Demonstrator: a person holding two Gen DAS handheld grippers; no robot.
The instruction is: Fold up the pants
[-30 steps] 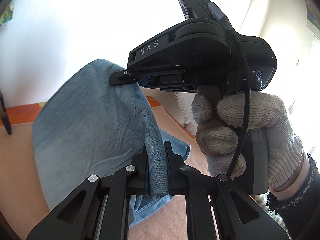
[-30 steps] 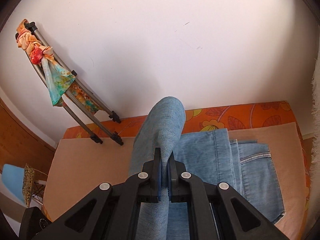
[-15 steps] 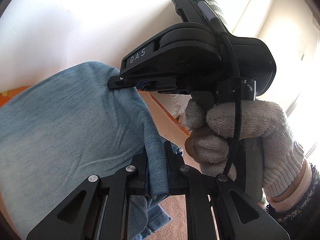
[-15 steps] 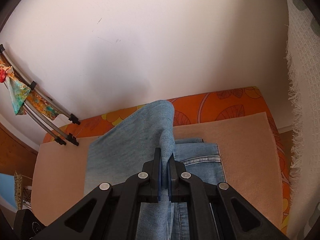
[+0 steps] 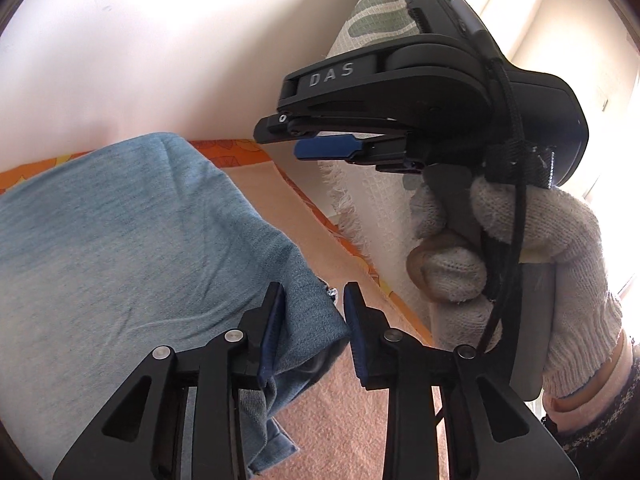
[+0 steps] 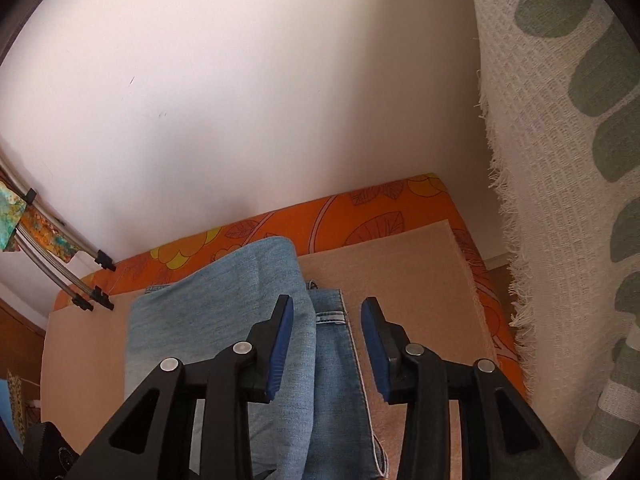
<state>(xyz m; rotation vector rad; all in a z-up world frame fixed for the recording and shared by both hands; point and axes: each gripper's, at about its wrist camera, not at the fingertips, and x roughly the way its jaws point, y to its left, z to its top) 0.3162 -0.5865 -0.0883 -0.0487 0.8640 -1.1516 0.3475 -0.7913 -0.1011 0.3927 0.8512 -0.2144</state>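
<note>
Both my left gripper (image 5: 314, 316) and right gripper (image 6: 327, 340) stand with jaws apart over the folded blue pants (image 6: 224, 304). "DAS" is printed on my right gripper's housing.

White wall (image 6: 240, 100), orange floral mattress (image 6: 360, 208), fringed curtain (image 6: 560, 160).

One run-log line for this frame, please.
phase: fold laid, releasing | left gripper: open, jeans between its fingers | right gripper: open over jeans | surface: beige mat
</note>
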